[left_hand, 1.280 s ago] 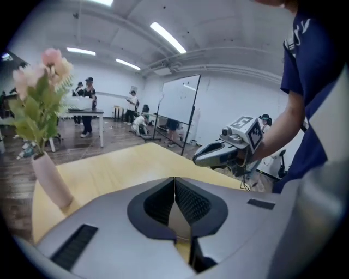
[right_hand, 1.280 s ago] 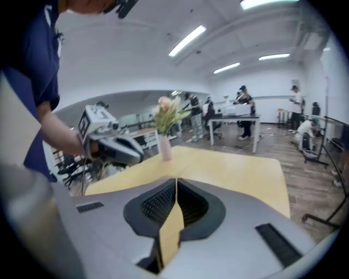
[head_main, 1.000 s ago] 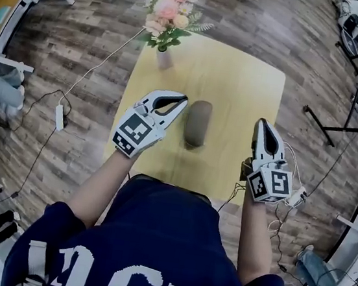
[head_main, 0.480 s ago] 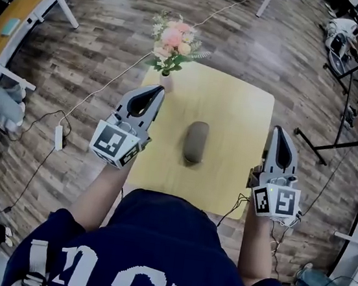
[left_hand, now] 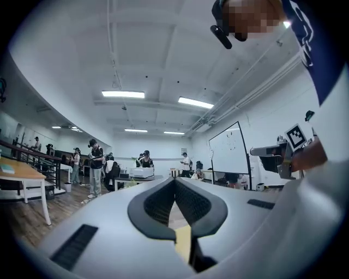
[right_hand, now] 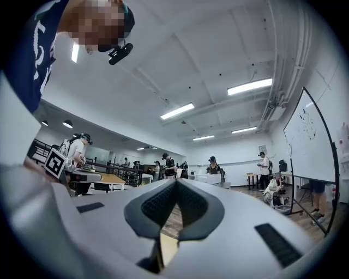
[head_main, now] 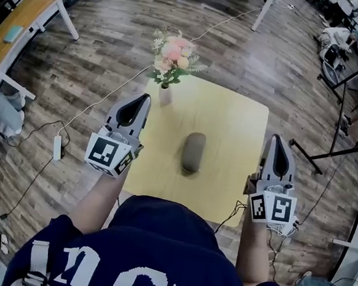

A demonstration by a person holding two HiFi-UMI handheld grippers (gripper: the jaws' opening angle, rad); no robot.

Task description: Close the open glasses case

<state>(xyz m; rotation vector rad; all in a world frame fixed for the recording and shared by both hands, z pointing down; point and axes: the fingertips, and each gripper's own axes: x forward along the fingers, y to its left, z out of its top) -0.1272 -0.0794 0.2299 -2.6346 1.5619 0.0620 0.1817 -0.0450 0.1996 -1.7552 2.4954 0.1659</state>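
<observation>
Glasses case lies shut near the middle of the yellow table, long axis pointing away from the person. Left gripper has its jaws together with nothing in them, off the table's left edge. Right gripper is the same, off the right edge. Both are clear of the case. Flower vase sits at the far left corner.

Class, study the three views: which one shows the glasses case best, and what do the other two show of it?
The head view. It looks down on the whole glasses case, lying shut on the yellow table. The left gripper view and right gripper view look across the room and show nothing of it.
</observation>
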